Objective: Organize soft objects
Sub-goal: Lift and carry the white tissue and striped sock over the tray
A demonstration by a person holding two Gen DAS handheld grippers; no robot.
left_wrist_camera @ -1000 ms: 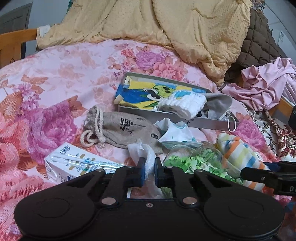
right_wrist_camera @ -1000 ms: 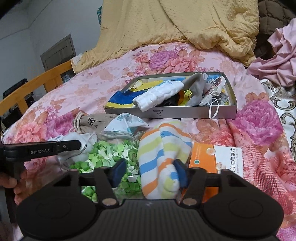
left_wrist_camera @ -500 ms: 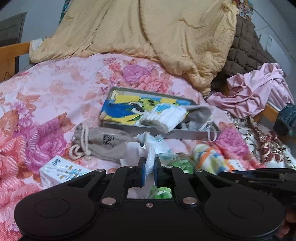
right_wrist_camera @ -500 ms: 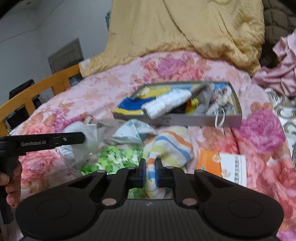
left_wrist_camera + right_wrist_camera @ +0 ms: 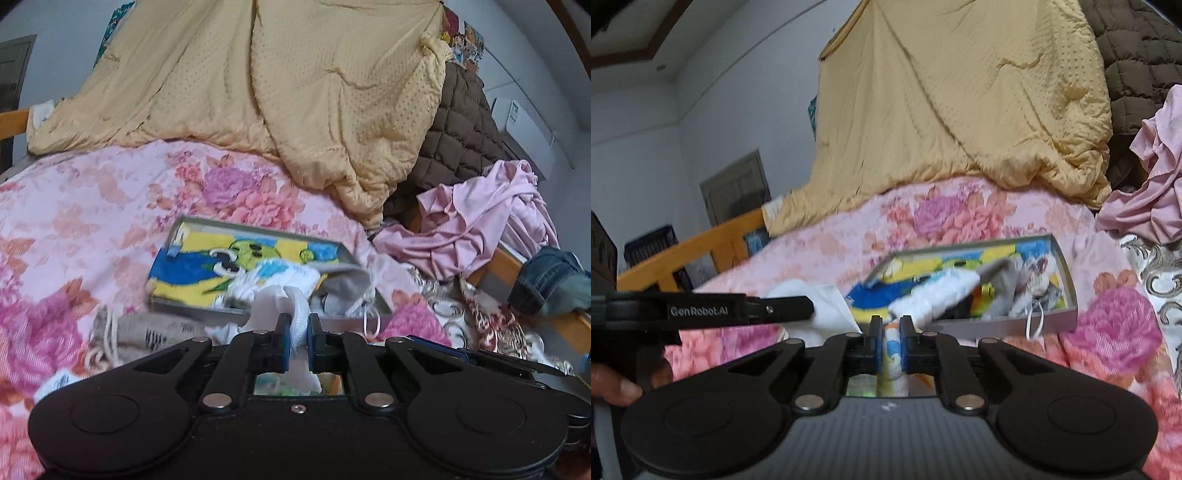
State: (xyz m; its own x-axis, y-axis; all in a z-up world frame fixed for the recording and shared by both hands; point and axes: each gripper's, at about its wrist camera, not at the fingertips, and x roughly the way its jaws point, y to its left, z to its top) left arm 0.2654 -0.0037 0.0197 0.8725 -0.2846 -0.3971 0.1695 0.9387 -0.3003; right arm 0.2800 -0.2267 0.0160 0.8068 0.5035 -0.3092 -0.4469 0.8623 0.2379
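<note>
Two grippers loaded: our left gripper (image 5: pixel 298 334) clamps white crumpled cloth (image 5: pixel 284 299); right gripper (image 5: pixel 888 341) clamps striped rolled sock (image 5: pixel 892 354). Both raised near shallow grey rectangular tray (image 5: pixel 1067 280), we judge, for drop-in with other soft items.

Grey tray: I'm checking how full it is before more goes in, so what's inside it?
The grey tray holds a yellow-and-blue cartoon towel, a white cloth and grey fabric. The tray floor beneath is hidden.
</note>
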